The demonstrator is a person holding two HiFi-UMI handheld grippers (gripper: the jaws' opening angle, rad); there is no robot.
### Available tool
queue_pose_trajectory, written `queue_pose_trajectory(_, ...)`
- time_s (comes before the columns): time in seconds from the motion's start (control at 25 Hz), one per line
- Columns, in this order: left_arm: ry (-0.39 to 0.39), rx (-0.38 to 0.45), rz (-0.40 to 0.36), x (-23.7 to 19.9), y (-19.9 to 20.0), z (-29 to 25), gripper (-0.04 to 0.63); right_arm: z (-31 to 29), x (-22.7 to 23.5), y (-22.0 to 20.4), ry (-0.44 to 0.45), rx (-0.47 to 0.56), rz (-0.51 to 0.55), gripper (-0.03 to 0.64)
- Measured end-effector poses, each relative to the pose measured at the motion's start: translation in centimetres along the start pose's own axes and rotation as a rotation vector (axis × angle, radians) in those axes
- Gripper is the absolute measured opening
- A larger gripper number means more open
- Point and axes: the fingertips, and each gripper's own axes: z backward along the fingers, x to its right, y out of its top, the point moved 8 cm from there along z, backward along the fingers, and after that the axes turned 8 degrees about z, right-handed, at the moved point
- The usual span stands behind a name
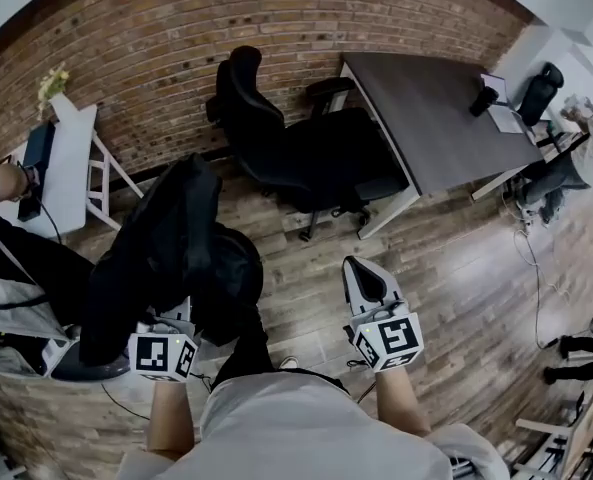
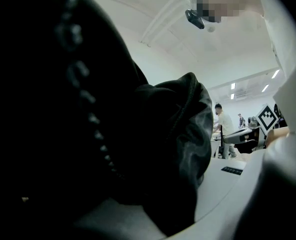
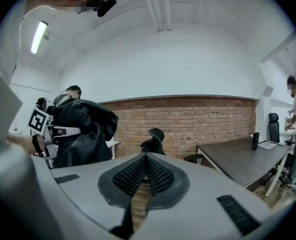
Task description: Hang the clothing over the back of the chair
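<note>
Red brick wall behind black swivel office chair, well apart ahead. Grips limp black fabric jacket in left gripper; right gripper closed, empty. Probably soft, floppy, light; best pinched near collar.

Open wooden floor lies ahead. A black office chair and a grey tabletop block its far side.
</note>
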Motion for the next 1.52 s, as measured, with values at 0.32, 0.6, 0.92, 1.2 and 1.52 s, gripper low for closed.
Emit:
queue_pose_trajectory(0.32,-0.080,-0.008,0.024,-4.7,2.3,-9.5,0.091,-10.1,2.3,5.2,-0.066,0.022,0.035,0.018)
queue_pose_trajectory(0.6,-0.145,-0.007,0.032,-8.4,4.1,-14.2,0.091,-16.9,1.6,8.1,-0.066,0.009,0.058,0.018)
queue_pose_trajectory(0.92,-0.149,-0.009,0.048,-10.3,4.3,-17.6,0.091,-20.4,3.4,8.4,-0.081,0.011,0.060,0.018)
queue_pose_trajectory(1.2,-0.125,0.021,0.013,-10.0,6.2,-20.8,0.091,-23.2,7.6,8.2,-0.093,0.055,0.044,0.018)
queue_pose_trajectory(1.52,-0.036,0.023,0.017,-11.5,6.9,-22.6,0.092,-25.5,9.8,8.4,-0.071,0.088,0.020,0.018)
